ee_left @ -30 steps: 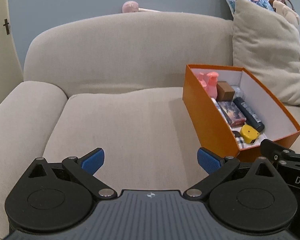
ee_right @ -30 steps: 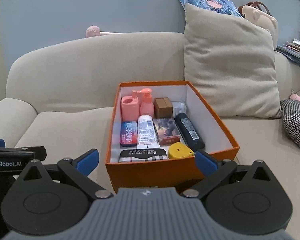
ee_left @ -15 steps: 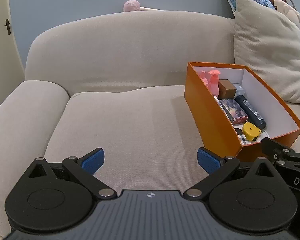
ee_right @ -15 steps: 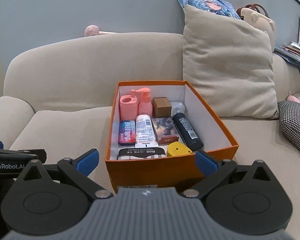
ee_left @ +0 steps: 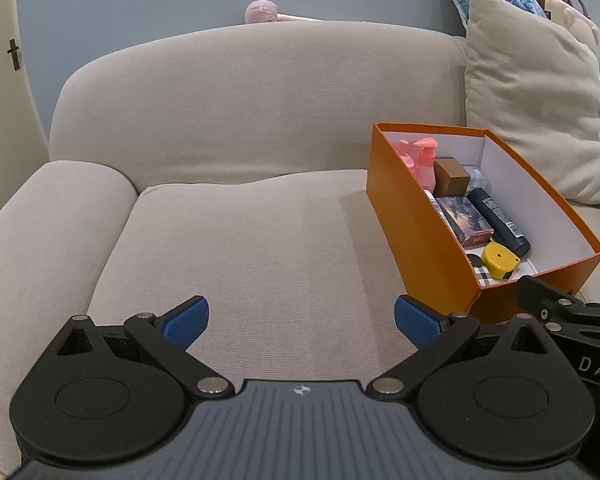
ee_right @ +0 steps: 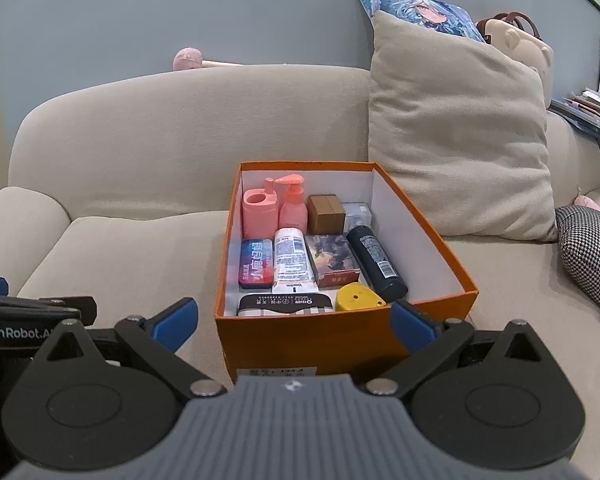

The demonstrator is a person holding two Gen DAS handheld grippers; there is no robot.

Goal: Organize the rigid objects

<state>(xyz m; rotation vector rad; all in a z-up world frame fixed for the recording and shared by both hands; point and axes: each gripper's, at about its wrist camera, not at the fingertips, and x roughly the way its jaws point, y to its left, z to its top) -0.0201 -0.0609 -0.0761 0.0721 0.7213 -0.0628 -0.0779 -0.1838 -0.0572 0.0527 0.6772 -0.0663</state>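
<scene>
An orange box [ee_right: 340, 340] sits on the beige sofa seat and shows in the left wrist view [ee_left: 416, 224] too. It holds several items: a pink holder [ee_right: 259, 214], a pink pump bottle [ee_right: 293, 208], a brown box [ee_right: 326, 214], a white tube [ee_right: 292, 260], a blue tin [ee_right: 255, 266], a dark bottle [ee_right: 377, 262], a yellow tape measure [ee_right: 360, 298]. My right gripper [ee_right: 294, 320] is open and empty just in front of the box. My left gripper [ee_left: 300, 320] is open and empty over bare seat, left of the box.
A beige cushion [ee_right: 460, 140] leans on the sofa back behind the box. A houndstooth cushion [ee_right: 592, 252] lies at the right. A pink round object [ee_right: 188, 58] rests behind the sofa back. The left armrest [ee_left: 40, 240] bounds the seat.
Both grippers have drawn back and risen slightly from the box; it sits a little lower and farther in both views. Both stay open and empty.
</scene>
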